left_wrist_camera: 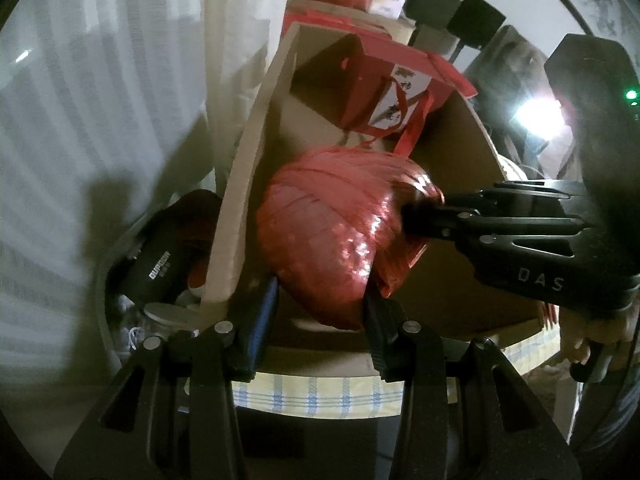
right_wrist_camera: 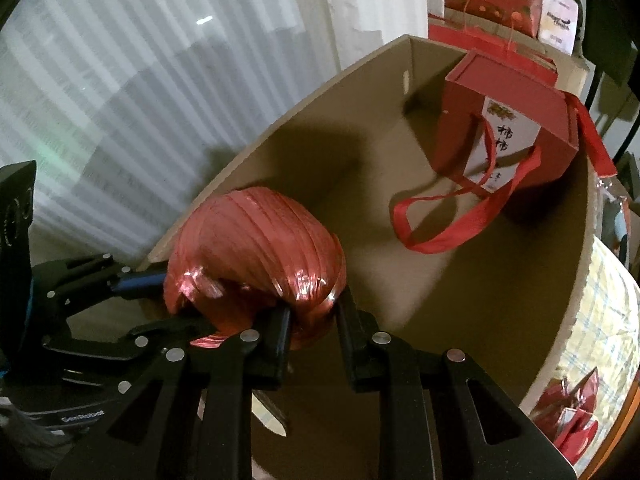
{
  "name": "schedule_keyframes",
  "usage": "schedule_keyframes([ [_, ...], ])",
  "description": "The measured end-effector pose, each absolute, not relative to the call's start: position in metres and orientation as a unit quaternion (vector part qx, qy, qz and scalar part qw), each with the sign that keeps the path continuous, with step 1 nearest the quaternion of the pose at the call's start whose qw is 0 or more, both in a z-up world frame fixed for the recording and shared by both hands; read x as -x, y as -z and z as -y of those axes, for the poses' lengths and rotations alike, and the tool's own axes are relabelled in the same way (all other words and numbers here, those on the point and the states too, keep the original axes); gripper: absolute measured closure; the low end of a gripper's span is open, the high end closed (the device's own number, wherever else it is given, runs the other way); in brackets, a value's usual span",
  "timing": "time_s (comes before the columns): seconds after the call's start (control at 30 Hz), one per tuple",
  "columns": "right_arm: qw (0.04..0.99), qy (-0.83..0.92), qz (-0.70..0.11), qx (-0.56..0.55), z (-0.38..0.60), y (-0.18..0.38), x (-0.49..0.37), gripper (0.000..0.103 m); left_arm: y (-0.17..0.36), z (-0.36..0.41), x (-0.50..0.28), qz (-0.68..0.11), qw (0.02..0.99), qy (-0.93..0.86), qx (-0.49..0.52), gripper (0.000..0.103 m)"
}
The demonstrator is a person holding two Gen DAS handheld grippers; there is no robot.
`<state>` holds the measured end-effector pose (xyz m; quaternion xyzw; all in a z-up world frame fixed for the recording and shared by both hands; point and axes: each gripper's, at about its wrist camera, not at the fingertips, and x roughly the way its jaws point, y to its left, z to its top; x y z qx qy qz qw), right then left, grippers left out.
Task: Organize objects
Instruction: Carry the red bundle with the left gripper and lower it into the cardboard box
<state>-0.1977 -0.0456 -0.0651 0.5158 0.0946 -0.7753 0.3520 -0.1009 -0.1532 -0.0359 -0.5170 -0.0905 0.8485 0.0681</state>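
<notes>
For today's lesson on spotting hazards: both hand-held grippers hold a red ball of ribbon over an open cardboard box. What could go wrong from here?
1. The ribbon ball is smooth and shiny, pinched near its edges by the left hand-held gripper and right hand-held gripper; it may slip or unwind.
2. It hangs close to the cardboard box wall and might snag there.
3. Dropped, it could roll onto the red gift bag handles.
</notes>
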Motion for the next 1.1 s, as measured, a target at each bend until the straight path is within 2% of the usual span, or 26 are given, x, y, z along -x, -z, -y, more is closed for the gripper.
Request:
schedule_keyframes([
  [0.1,0.351,0.771,-0.099,-0.522,0.051,0.069,0.200,0.083,0.031,0.157,0.100,0.100,0.068,-0.852,0.510,0.060],
  [0.2,0.347,0.767,-0.107,-0.528,0.055,0.075,0.201,0.083,0.022,0.162,0.098,0.117,0.068,-0.856,0.499,0.043],
  [0.5,0.347,0.759,-0.090,-0.543,0.065,0.078,0.208,0.083,0.007,0.171,0.092,0.125,0.068,-0.865,0.480,0.042],
  [0.73,0.339,0.754,-0.037,-0.562,0.068,0.085,0.223,0.082,0.005,0.168,0.089,0.109,0.064,-0.871,0.474,0.039],
  [0.83,0.348,0.749,-0.030,-0.563,0.068,0.085,0.225,0.076,0.009,0.165,0.090,0.108,0.067,-0.870,0.477,0.036],
  [0.9,0.353,0.752,-0.037,-0.556,0.067,0.080,0.223,0.066,0.011,0.163,0.090,0.107,0.069,-0.868,0.479,0.033],
  [0.97,0.346,0.764,-0.047,-0.542,0.064,0.071,0.220,0.040,0.013,0.160,0.090,0.107,0.072,-0.868,0.479,0.032],
  [1.1,0.337,0.788,-0.061,-0.512,0.047,0.050,0.212,0.033,0.012,0.158,0.088,0.114,0.077,-0.868,0.476,0.029],
])
